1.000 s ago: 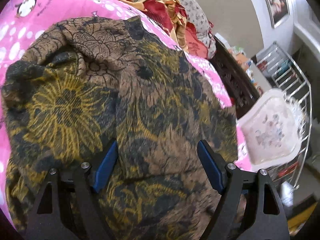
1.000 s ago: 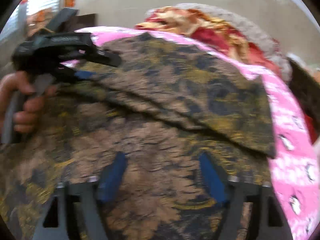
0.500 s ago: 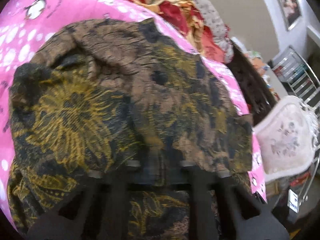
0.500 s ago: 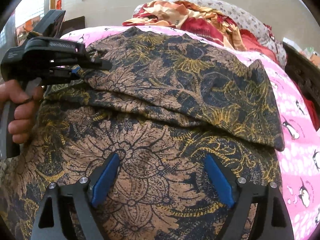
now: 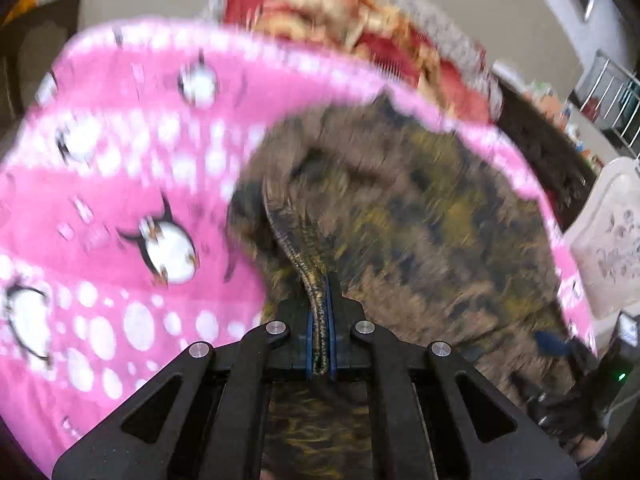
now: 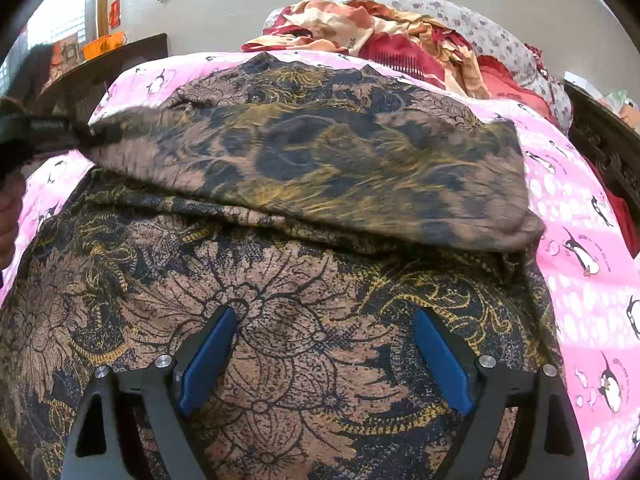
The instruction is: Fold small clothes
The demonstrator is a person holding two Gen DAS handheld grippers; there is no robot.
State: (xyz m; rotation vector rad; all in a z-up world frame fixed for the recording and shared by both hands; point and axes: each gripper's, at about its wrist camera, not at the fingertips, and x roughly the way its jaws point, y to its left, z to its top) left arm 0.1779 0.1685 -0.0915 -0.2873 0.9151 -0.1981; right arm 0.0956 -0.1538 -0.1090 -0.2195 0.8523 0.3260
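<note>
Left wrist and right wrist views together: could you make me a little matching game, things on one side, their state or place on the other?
Things:
1. left gripper
2. right gripper
3. brown floral garment
4. red and cream bedding

States or places:
a. heaped at the far end of the bed
b. open, fingers spread over the cloth
c. shut, pinching a cloth edge
d. spread on the pink penguin sheet, partly folded over

Pairs: 1-c, 2-b, 3-d, 4-a
</note>
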